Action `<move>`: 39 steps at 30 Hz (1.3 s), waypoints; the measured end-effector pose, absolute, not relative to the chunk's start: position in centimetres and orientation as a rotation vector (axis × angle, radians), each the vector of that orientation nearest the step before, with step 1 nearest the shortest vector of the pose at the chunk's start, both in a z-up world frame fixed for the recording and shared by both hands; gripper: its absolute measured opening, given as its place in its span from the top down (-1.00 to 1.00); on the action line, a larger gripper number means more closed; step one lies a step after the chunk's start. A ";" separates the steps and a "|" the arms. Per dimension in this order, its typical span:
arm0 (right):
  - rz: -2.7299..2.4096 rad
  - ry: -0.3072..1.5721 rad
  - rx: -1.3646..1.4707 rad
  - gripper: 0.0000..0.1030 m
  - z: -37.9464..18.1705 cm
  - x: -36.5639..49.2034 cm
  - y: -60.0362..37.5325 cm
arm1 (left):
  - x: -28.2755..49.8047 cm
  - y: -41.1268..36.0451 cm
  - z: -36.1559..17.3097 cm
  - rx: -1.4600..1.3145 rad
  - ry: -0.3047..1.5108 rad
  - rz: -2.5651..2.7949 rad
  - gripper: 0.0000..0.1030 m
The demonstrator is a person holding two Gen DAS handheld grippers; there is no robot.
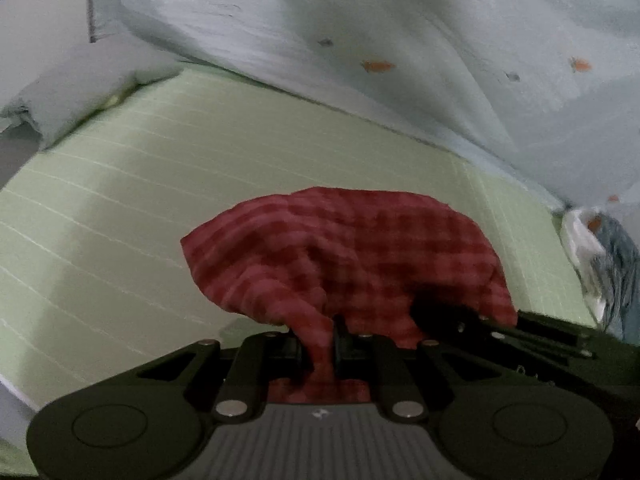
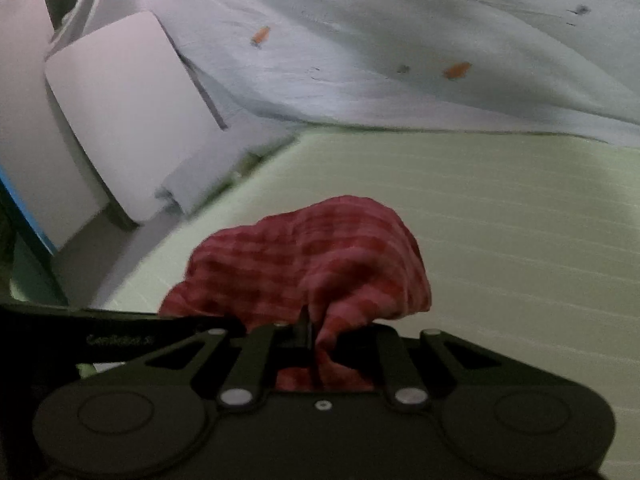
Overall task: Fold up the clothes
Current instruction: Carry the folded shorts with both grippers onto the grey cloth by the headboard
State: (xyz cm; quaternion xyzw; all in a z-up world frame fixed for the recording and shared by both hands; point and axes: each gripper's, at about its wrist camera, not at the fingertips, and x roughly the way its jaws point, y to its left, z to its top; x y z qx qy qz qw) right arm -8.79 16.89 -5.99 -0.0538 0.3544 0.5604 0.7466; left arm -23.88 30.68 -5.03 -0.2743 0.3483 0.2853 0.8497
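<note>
A red checked cloth (image 1: 344, 252) hangs bunched in front of both cameras, above a pale green striped bed sheet (image 1: 120, 208). My left gripper (image 1: 320, 348) is shut on a pinch of the cloth. My right gripper (image 2: 316, 340) is shut on another pinch of the same cloth (image 2: 312, 256). The right gripper (image 1: 520, 332) shows in the left wrist view just right of the cloth, close beside my left one. The left gripper (image 2: 120, 332) shows at the left of the right wrist view. The cloth's lower edges are hidden behind the grippers.
A light blue blanket with small orange and grey prints (image 1: 400, 60) lies rumpled along the far side of the bed. A pale pillow (image 1: 80, 88) lies at the far left. A white and blue bundle (image 1: 600, 256) sits at the right edge. A white panel (image 2: 128, 120) stands left.
</note>
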 end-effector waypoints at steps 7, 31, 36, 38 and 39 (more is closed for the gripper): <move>1.254 0.716 -0.055 0.79 -4.3 -13.1 29.9 | -28.0 43.7 -3.1 -0.538 0.682 0.654 0.75; 1.484 0.728 0.032 0.76 -2.1 -8.5 69.7 | -25.7 82.0 -0.2 -0.489 0.550 0.991 0.76; 1.389 0.695 -0.065 0.59 -5.3 -7.3 73.9 | -24.3 86.4 -3.9 -0.494 0.628 1.081 0.55; 1.322 0.673 -0.133 0.53 -6.6 -6.6 74.9 | -24.5 87.1 -5.2 -0.533 0.644 1.127 0.29; 1.306 0.667 -0.162 0.53 -7.1 -6.2 75.1 | -24.7 87.2 -5.6 -0.548 0.647 1.152 -0.08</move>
